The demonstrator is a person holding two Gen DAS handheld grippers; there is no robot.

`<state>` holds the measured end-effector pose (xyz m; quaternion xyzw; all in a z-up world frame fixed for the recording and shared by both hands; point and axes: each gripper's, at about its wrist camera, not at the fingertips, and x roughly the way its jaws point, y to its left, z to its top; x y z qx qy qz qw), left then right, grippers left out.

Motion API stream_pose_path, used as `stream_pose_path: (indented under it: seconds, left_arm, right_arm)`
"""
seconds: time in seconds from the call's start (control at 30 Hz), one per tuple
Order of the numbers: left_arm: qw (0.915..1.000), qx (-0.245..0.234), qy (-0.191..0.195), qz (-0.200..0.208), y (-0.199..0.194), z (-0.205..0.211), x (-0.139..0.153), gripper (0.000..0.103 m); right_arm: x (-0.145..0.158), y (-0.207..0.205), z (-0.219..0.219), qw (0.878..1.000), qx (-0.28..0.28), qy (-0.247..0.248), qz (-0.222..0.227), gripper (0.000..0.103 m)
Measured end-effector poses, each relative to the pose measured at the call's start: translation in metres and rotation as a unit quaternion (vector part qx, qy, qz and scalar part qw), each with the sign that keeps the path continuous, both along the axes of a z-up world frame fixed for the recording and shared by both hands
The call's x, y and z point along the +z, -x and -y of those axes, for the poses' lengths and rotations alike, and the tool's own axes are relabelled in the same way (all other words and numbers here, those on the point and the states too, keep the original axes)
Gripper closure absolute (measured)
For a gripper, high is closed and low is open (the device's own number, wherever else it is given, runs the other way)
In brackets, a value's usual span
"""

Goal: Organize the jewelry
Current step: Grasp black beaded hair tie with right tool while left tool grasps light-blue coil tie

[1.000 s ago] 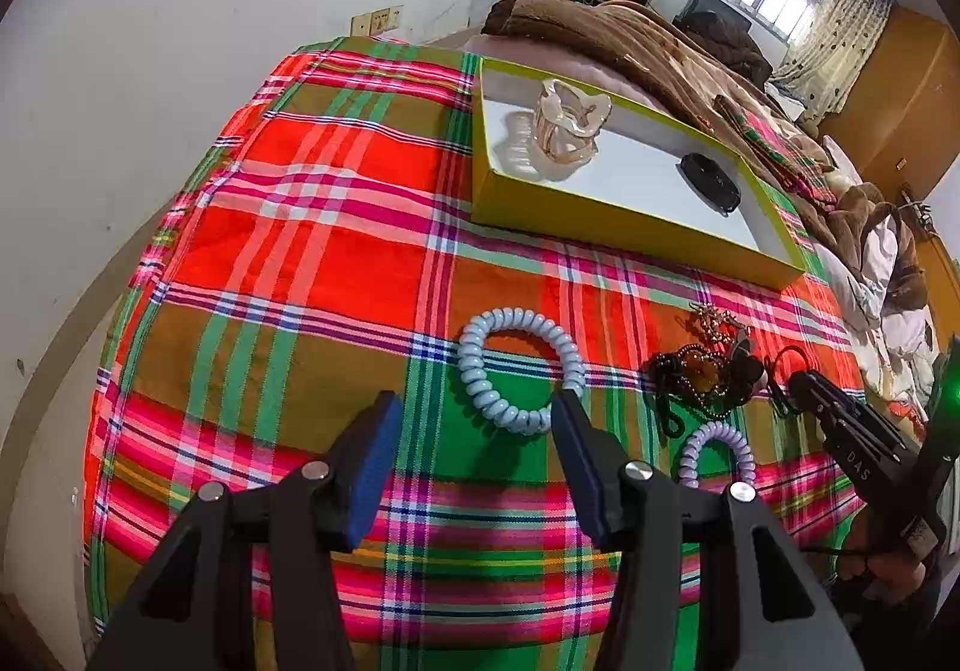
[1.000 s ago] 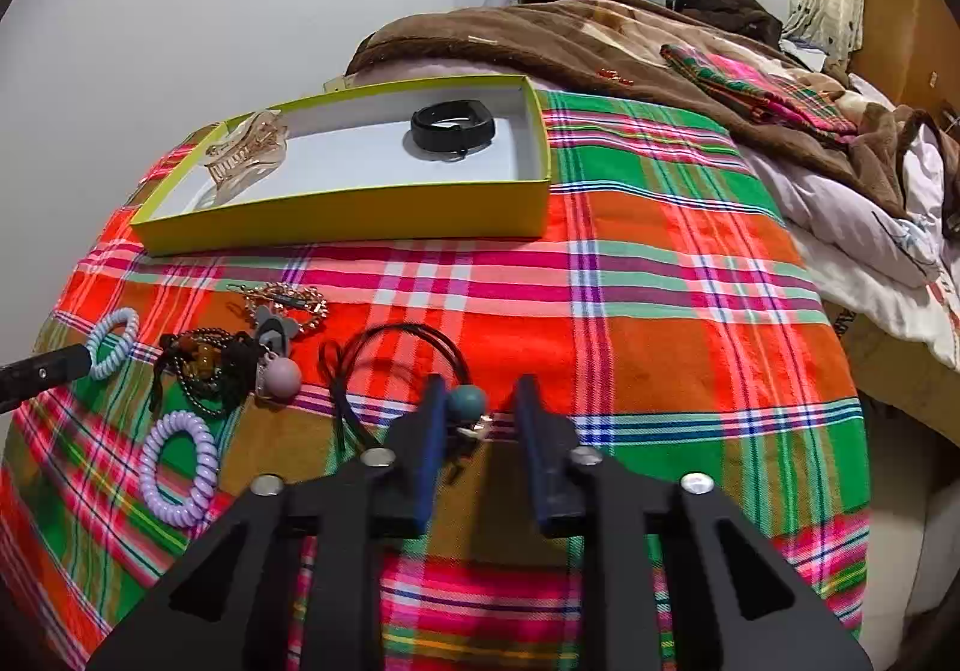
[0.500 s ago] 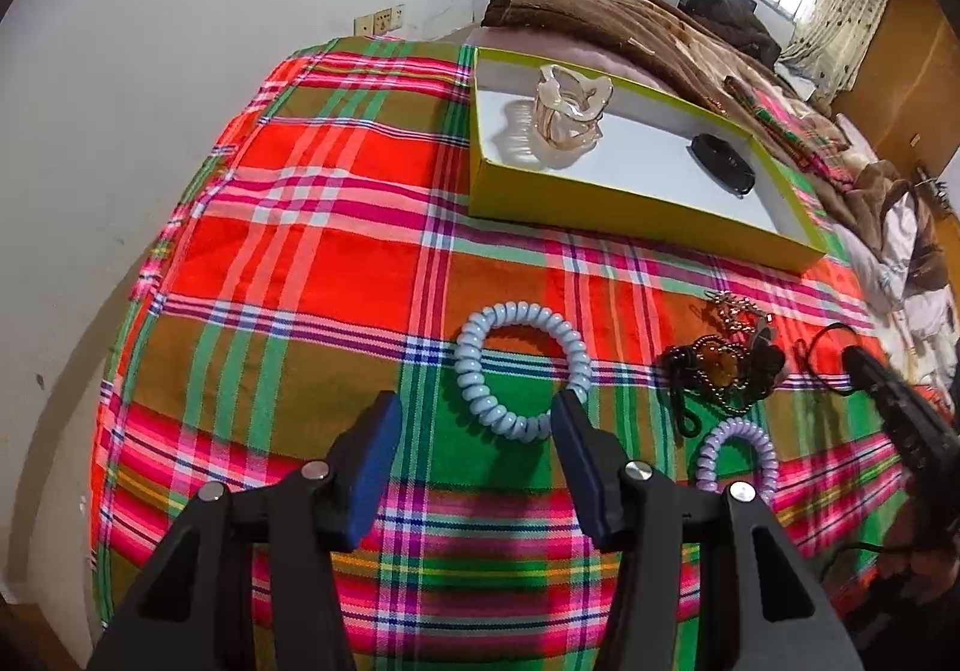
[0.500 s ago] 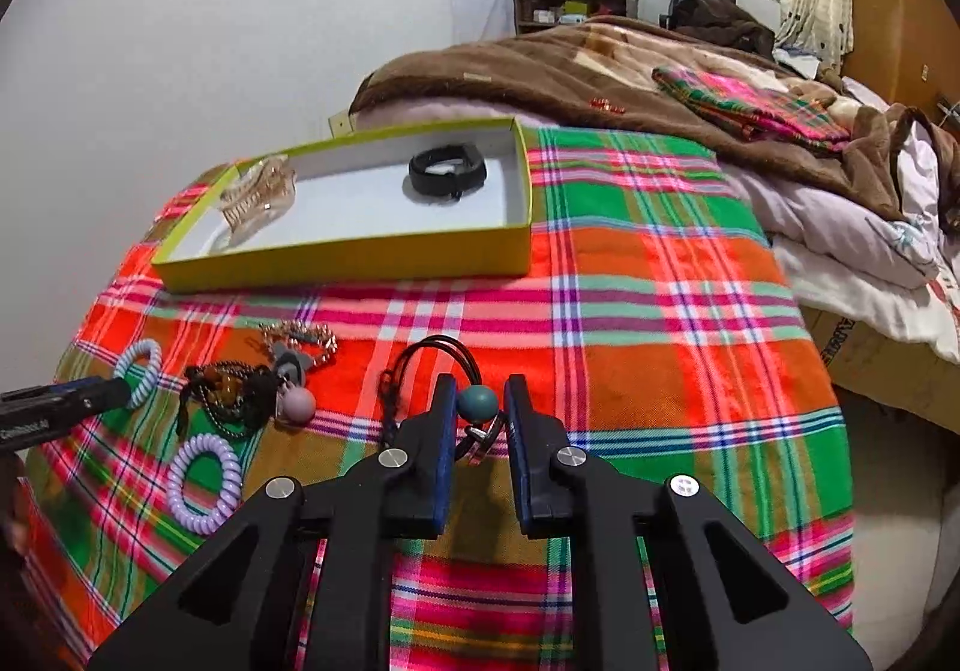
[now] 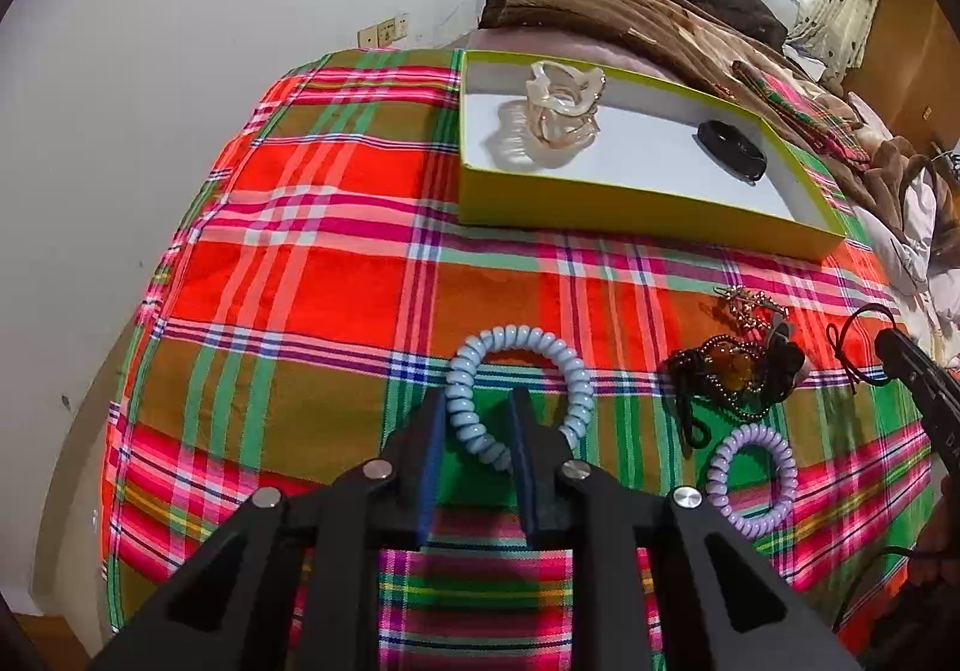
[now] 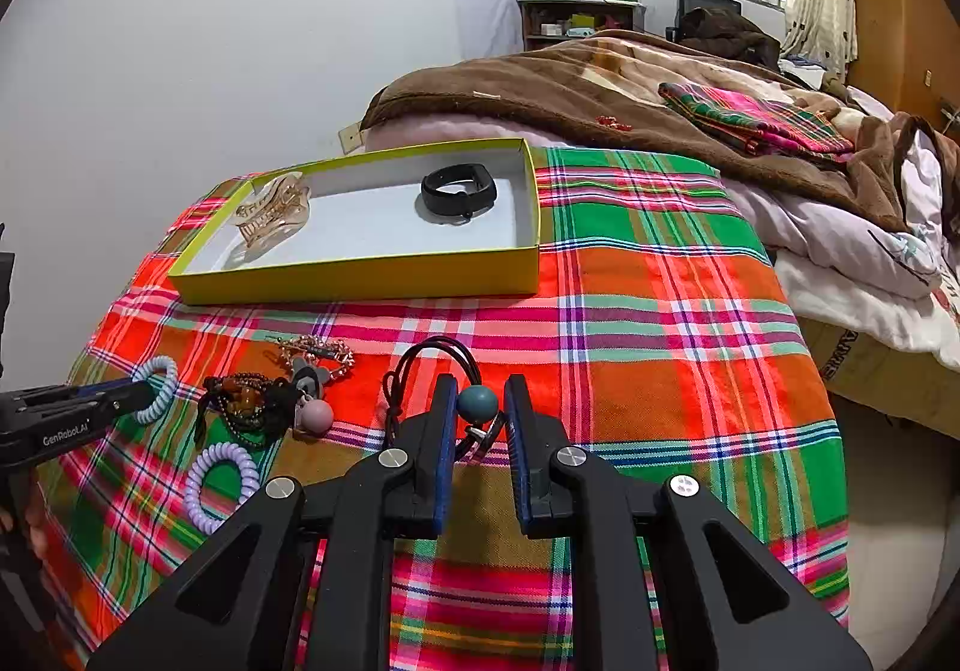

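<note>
Left claw (image 5: 477,419) pinches the near rim of the pale-blue coil hair tie (image 5: 519,380); right claw (image 6: 477,413) grips the teal-bead black cord (image 6: 477,402), both near the bed's front edge.

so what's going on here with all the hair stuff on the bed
A person with a gripper in each hand is sorting jewelry on a plaid blanket. The left gripper is closed around the pale blue spiral hair tie; the right gripper pinches a black hair tie with a teal ball. The yellow box already holds a hair claw and a black band. A lilac spiral tie and a tangle of beads lie loose.
</note>
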<state>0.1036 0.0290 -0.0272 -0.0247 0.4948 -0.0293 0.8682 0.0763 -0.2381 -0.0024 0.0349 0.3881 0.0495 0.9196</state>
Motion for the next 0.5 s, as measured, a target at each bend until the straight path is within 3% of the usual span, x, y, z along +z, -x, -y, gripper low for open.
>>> stream_pose_path:
  seconds: [0.27, 0.5]
  left_arm:
    - [1.0, 0.001, 0.003, -0.001, -0.0005, -0.0028, 0.0016, 0.092]
    - [1.0, 0.001, 0.006, 0.002, -0.0011, -0.0033, 0.0025, 0.093]
  right_arm:
    - [-0.0008, -0.0008, 0.0006, 1.0, -0.002, -0.002, 0.0, 0.087]
    - [-0.0003, -0.0012, 0.0008, 1.0, -0.003, -0.001, 0.0, 0.087]
